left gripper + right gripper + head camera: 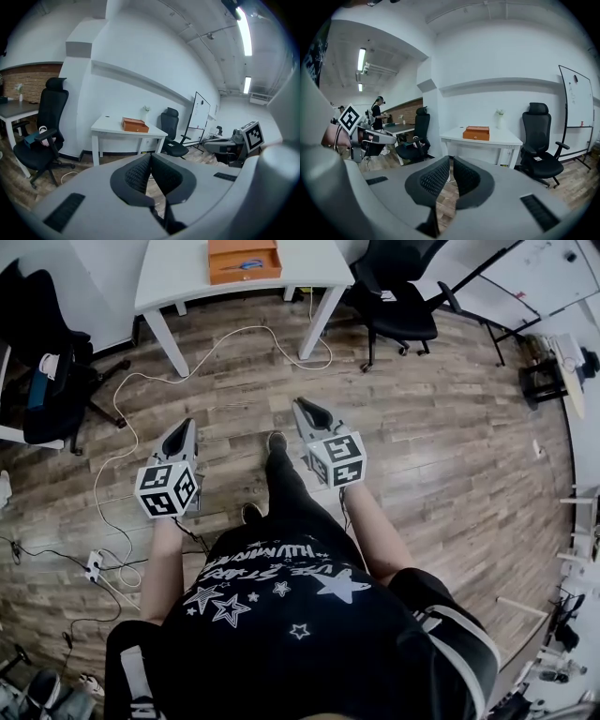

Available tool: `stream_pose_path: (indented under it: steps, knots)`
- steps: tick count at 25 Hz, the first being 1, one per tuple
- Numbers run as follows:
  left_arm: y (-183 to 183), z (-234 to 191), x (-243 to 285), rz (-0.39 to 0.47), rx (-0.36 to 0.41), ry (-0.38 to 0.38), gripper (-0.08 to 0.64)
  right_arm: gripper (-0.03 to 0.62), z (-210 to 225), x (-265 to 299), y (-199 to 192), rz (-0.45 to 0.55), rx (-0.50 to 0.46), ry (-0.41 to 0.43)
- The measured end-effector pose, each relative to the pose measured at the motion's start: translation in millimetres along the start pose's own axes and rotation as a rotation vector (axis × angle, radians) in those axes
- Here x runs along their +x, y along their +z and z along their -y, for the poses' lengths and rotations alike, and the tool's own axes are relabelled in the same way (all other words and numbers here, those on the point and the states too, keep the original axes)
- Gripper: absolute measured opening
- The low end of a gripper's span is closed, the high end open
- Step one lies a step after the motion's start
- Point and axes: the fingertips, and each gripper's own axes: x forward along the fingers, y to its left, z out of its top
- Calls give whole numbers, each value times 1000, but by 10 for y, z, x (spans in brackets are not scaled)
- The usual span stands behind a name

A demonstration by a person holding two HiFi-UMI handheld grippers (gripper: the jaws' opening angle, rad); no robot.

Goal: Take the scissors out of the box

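An open orange box (244, 259) stands on the white table (178, 273) at the far end of the wooden floor. Blue-handled scissors (248, 264) lie inside it. I stand well short of the table. My left gripper (185, 425) and right gripper (302, 406) are held out at waist height, pointing toward it. The left gripper (151, 157) has its jaws shut on nothing, with the box (135, 125) far ahead. The right gripper (451, 159) is also shut and empty, with the box (476, 133) far ahead on the table.
A black office chair (47, 371) stands at the left and another (398, 296) right of the table. A white cable (141, 381) loops over the floor to a power strip (94, 565). A whiteboard (576, 98) is at the right. A person (377, 112) stands far off.
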Motion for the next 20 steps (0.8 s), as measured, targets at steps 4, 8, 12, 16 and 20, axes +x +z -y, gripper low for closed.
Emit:
stream_pose_path:
  steps: [4,8,12,16,20]
  knots:
    - [72,-8,262,-5,3,1,18,57,209,234,4,-6,-1,12]
    - [267,-133,683,-9,4,9,18,57,587,644,137,-3,24,4]
    - [558,-281,1182,-2,9,27,18,57,1002,1102,335,4,28,8]
    - [830,-403,1663,2,11,39,18,57,1401,1556,514,14,56,17]
    - [1062,-575,2102,-2,4,67,18,57,1710,1992,714,25,65,52]
